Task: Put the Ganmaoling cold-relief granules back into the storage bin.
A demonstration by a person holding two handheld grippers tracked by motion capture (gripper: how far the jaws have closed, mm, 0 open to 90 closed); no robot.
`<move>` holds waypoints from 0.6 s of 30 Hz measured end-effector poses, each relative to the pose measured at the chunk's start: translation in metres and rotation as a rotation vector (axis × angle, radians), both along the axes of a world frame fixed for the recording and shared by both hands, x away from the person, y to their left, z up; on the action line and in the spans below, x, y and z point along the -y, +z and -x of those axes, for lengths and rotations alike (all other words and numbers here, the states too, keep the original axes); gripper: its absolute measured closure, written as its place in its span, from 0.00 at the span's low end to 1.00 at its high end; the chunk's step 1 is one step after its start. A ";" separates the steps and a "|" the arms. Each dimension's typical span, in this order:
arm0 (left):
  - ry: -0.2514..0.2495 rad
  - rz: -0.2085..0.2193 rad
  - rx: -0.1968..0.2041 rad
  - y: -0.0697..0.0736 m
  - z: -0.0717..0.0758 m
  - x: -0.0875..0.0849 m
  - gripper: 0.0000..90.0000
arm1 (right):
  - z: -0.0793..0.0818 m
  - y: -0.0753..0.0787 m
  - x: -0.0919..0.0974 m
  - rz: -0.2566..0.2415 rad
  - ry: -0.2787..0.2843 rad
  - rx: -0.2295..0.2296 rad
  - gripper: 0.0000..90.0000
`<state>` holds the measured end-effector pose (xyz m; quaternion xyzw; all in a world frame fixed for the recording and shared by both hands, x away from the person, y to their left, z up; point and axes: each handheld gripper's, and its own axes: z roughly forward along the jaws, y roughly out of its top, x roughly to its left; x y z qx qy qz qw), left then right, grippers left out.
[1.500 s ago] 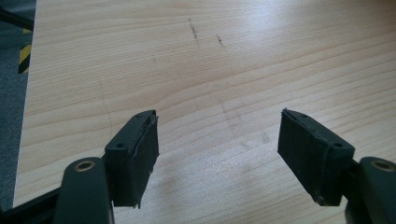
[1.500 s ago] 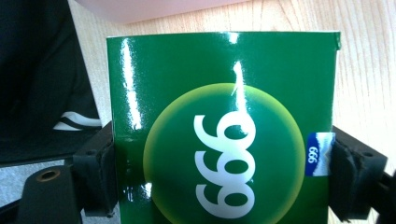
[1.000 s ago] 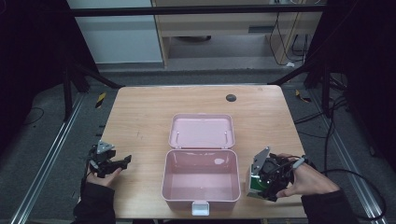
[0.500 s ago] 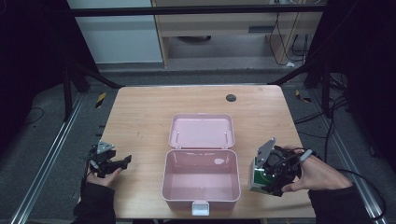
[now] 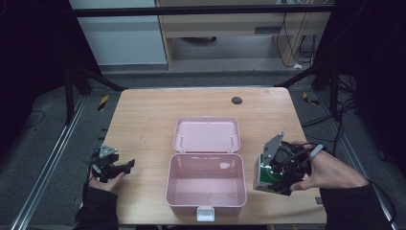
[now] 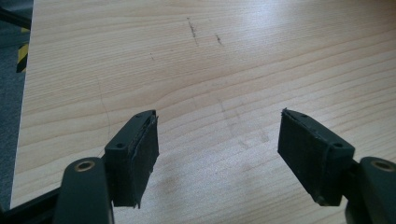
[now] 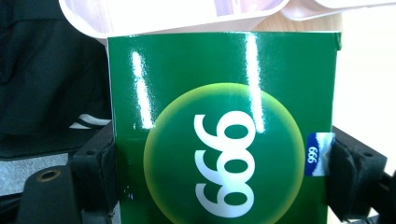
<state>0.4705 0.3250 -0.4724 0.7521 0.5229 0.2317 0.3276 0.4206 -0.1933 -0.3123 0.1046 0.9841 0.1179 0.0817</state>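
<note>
A pink plastic box (image 5: 206, 184) lies open at the table's front middle, its lid (image 5: 207, 134) laid flat behind it. My right gripper (image 5: 269, 178) is shut on a green carton (image 5: 261, 175) with a white side, held just right of the box. In the right gripper view the green carton (image 7: 224, 126) with white "999" print sits gripped between both jaws, with the pink box's rim (image 7: 187, 18) beyond it. My left gripper (image 5: 125, 166) rests at the front left of the table, open, with bare wood between its pads (image 6: 135, 156).
A dark round spot (image 5: 236, 100) marks the table's far right. The wooden table (image 5: 143, 120) has metal rails along both sides. A latch tab (image 5: 206, 213) sticks out from the box's front edge.
My right gripper has tilted and shifted slightly with the green carton beside the box. The left gripper has stayed where it was.
</note>
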 end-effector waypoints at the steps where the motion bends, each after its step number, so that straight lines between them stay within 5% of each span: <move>1: 0.000 -0.001 0.000 0.000 0.000 0.000 0.31 | 0.000 0.001 0.000 -0.003 0.002 0.004 0.18; 18: 0.001 0.001 0.000 0.000 0.000 -0.001 0.31 | -0.003 0.028 -0.020 -0.038 0.031 0.043 0.18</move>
